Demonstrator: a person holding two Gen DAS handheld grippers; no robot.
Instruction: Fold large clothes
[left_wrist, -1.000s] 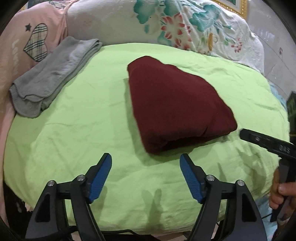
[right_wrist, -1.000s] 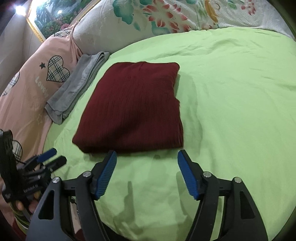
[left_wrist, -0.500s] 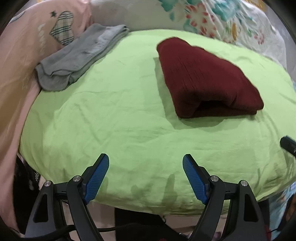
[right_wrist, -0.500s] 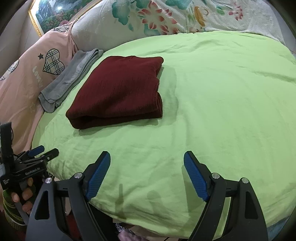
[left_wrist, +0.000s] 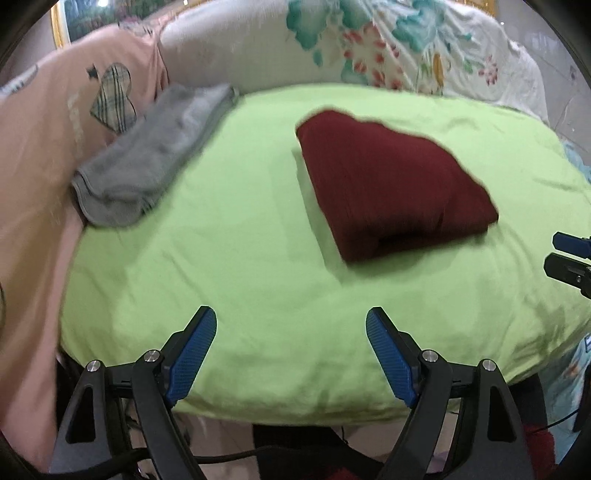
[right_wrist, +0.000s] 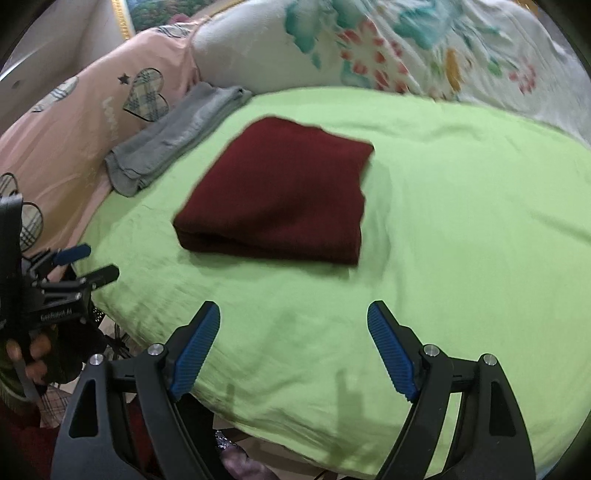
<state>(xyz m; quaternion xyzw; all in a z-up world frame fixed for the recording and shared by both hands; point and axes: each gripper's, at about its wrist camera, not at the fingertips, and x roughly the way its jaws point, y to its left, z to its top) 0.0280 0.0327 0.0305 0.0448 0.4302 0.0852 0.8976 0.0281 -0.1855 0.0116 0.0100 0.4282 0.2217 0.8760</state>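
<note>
A dark red garment (left_wrist: 391, 184) lies folded into a thick rectangle on the lime green sheet (left_wrist: 240, 258); the right wrist view shows the garment (right_wrist: 280, 195) left of centre. My left gripper (left_wrist: 290, 312) hovers over the sheet's near edge, well short of the garment, its jaws opening with nothing between them. My right gripper (right_wrist: 293, 304) is open and empty above the sheet (right_wrist: 461, 221), also apart from the garment. Each gripper appears at the other view's edge: the right gripper (left_wrist: 569, 254) and the left gripper (right_wrist: 85, 262), held by a hand.
A folded grey garment (left_wrist: 155, 155) lies at the sheet's far left beside pink bedding (left_wrist: 37, 147) with heart prints. A floral pillow (left_wrist: 369, 48) lines the back. The bed's front edge drops off just below both grippers. The grey garment (right_wrist: 177, 129) also shows in the right wrist view.
Both grippers have backed away from the red garment toward the bed's near edge and risen a little. Their jaws stand wider than before. The garment has not moved.
</note>
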